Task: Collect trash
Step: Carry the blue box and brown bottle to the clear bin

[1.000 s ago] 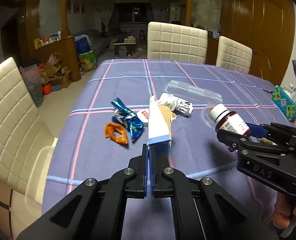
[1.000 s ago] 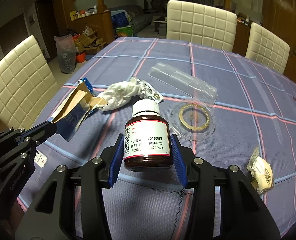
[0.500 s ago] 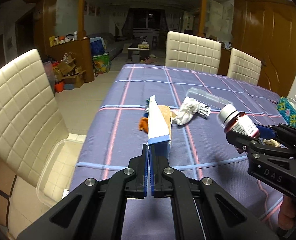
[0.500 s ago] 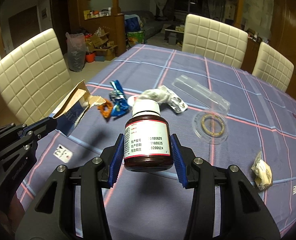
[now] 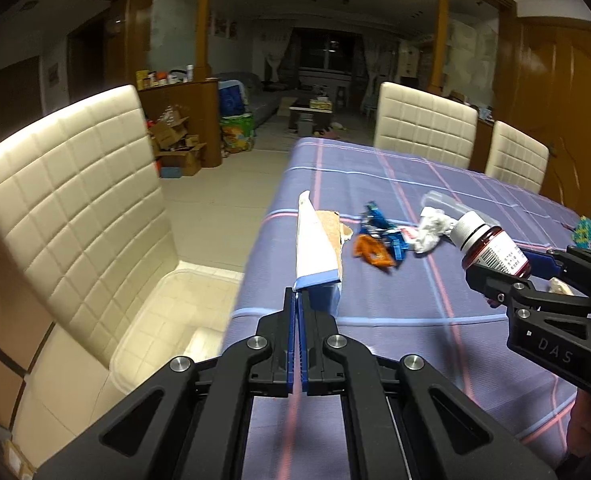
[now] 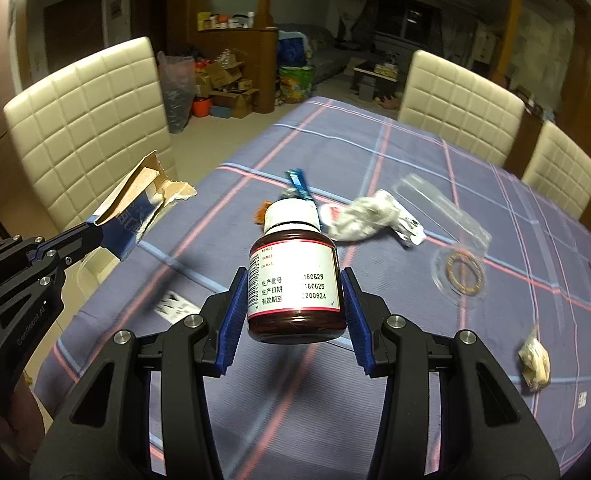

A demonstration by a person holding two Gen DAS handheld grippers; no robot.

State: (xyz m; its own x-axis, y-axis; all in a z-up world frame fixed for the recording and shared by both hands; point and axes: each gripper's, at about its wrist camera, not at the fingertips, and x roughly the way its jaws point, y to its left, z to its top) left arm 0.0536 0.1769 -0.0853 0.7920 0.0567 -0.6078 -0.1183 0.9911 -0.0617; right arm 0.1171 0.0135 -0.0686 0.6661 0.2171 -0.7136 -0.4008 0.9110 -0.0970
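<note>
Left gripper (image 5: 298, 312) clamped on torn carton (image 5: 317, 248), right gripper (image 6: 291, 312) on brown bottle (image 6: 295, 280), both above the table (image 6: 395, 152). Neither binned yet. Left on table: wrappers (image 5: 377, 240), crumpled tissue (image 6: 361, 216), clear packaging (image 6: 439, 204).

The brown bottle (image 6: 295, 280) hides part of the orange wrapper (image 6: 259, 213).

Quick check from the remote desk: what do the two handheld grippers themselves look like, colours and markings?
Both are matte black linkage frames with round silver pivot bolts and ribbed blue pads lining the jaws. The left gripper carries pale lettering along its side, seen from the right wrist camera and hard to read there. The right gripper shows "DAS" in grey letters on its body. No cables or sleeves show.
</note>
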